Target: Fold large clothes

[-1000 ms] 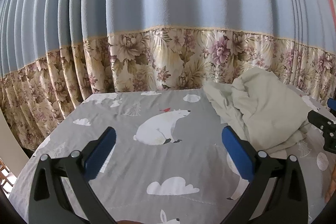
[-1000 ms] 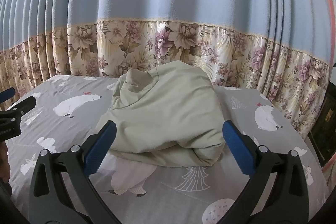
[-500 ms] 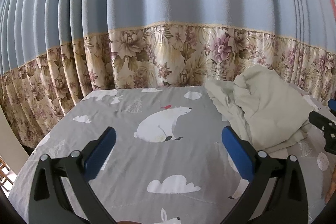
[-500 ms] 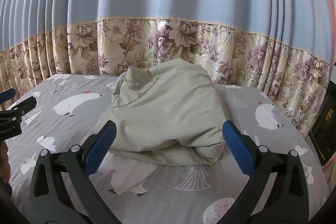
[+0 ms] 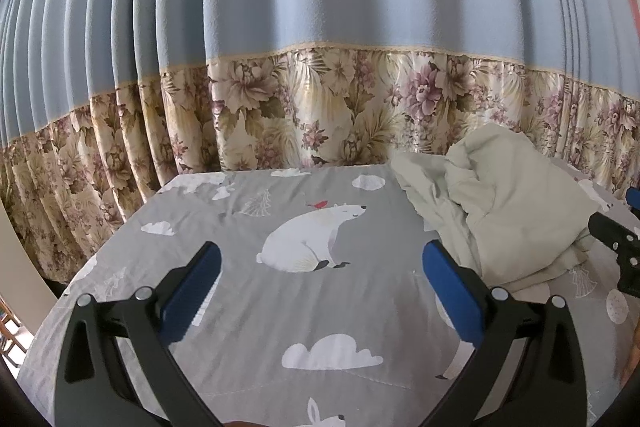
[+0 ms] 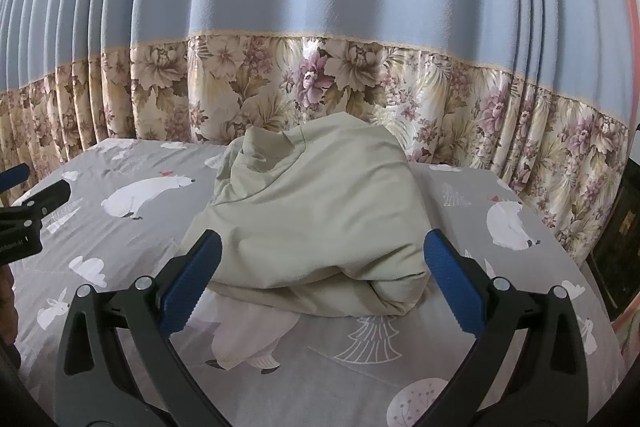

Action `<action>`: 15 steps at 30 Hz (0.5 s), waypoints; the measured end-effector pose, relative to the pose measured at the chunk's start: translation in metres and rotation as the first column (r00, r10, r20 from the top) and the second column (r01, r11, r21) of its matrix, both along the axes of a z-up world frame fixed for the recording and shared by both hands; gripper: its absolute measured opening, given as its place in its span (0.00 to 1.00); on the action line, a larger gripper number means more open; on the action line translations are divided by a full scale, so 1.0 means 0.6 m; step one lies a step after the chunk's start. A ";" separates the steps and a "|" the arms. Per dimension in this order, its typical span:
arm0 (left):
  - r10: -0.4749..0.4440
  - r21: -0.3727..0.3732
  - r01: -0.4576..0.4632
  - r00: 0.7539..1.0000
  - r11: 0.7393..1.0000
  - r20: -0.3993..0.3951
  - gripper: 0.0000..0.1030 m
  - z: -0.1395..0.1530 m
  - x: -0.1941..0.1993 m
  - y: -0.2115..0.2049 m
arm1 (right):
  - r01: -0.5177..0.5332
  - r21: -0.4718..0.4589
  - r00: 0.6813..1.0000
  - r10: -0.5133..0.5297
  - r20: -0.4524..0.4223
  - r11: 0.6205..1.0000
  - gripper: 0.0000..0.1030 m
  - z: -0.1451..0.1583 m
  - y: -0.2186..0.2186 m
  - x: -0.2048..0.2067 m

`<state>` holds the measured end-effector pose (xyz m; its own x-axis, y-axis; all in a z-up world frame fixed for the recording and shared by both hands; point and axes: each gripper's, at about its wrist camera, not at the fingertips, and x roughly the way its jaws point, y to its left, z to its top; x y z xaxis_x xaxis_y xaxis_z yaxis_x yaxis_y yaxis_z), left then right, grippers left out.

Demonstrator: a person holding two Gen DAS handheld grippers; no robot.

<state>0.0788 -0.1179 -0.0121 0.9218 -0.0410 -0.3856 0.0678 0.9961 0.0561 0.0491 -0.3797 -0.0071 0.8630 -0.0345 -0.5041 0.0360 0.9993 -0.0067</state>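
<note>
Pale green fabric, the crumpled garment (image 6: 316, 223), is lying heaped on the grey bedsheet (image 6: 500, 327) printed with polar bears and clouds, close to the floral-hemmed blue curtain (image 6: 320, 27); the right gripper (image 6: 320, 283) is hovering just in front of the heap, its blue-padded jaws spread wide and gripping nothing; the left gripper (image 5: 320, 291) is gaping equally wide over bare sheet, with the garment (image 5: 512, 211) sitting off to its right.
</note>
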 end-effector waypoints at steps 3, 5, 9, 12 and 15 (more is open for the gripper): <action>-0.005 -0.007 0.005 1.000 1.000 -0.004 0.98 0.000 -0.001 0.000 | 0.000 0.001 1.000 0.000 -0.009 1.000 0.97 -0.003 0.000 0.002; -0.002 -0.001 0.002 1.000 1.000 0.002 0.98 0.001 -0.001 -0.001 | 0.000 0.001 1.000 0.000 -0.006 1.000 0.97 -0.002 0.000 0.001; 0.008 0.003 -0.008 1.000 1.000 0.012 0.98 0.001 -0.002 -0.001 | 0.001 0.000 1.000 -0.001 -0.005 1.000 0.97 -0.002 0.001 0.001; 0.003 0.005 -0.003 1.000 1.000 0.002 0.98 0.000 -0.001 -0.003 | 0.002 -0.002 1.000 -0.002 -0.014 1.000 0.97 -0.002 0.000 0.002; 0.001 0.017 -0.001 1.000 1.000 0.008 0.98 0.000 -0.002 -0.007 | 0.004 0.004 1.000 -0.004 -0.005 1.000 0.97 0.004 0.000 0.000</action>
